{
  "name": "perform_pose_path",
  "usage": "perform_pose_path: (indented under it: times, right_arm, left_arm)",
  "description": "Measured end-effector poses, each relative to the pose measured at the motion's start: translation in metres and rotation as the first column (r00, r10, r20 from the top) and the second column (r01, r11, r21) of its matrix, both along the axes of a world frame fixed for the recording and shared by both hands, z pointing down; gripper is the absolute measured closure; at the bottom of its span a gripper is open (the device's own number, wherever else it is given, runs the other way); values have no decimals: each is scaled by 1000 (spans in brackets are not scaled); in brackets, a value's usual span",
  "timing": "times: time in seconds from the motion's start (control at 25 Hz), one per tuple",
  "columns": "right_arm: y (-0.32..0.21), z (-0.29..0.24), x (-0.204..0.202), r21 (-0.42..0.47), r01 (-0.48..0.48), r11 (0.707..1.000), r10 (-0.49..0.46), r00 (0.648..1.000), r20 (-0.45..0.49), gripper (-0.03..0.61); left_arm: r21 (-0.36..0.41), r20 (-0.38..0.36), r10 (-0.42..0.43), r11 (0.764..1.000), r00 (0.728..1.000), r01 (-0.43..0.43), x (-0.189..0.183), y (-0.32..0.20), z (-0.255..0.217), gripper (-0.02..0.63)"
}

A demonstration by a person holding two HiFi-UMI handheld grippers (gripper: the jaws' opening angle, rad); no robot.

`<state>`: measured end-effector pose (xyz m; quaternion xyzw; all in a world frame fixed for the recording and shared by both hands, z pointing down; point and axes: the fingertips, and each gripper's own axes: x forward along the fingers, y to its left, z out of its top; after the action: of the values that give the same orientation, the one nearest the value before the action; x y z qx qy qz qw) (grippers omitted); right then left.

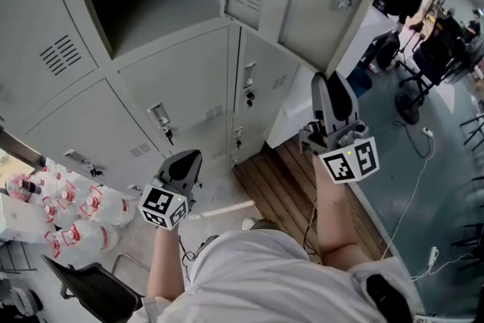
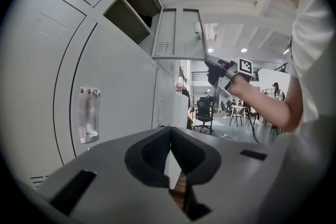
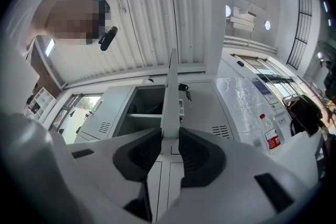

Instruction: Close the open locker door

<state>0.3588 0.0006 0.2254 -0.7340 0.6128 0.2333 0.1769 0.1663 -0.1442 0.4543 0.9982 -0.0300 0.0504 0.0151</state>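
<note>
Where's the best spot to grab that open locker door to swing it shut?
Its free edge, far from the hinge, approached edge-on: the locker door is a thin flat sheet, so jaws fit either side. The right gripper pinches it there.

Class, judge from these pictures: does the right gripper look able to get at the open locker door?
Yes, it seems so: the right gripper has the locker door by its edge, between its jaws, pads against it. Nothing blocks it; the left gripper hangs lower, shut and empty.
</note>
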Motion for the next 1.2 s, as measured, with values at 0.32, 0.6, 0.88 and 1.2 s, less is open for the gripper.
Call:
perform_pose_path:
  times: [0.32, 0.6, 0.88, 1.2]
  right_arm:
    - [-4, 0, -35, -2, 17, 1000, -17, 1000, 2, 494]
    - [-11, 1, -65, 2, 30, 1000, -30, 1000, 0, 494]
    - [-21, 0, -92, -6, 58, 998, -58, 998, -10, 486]
    - [-33, 0, -119, 14, 122, 992, -122, 992, 3, 479]
  left_arm:
    - [-20, 4, 15, 1000, 1000, -15, -25, -2, 6, 611]
    - [-30, 1, 13, 999, 1000, -13, -48, -7, 8, 611]
    - [-38, 4, -1, 999, 1000, 2, -70, -13, 9, 611]
    - [-33, 13, -32, 999, 999, 32, -98, -18, 11, 611]
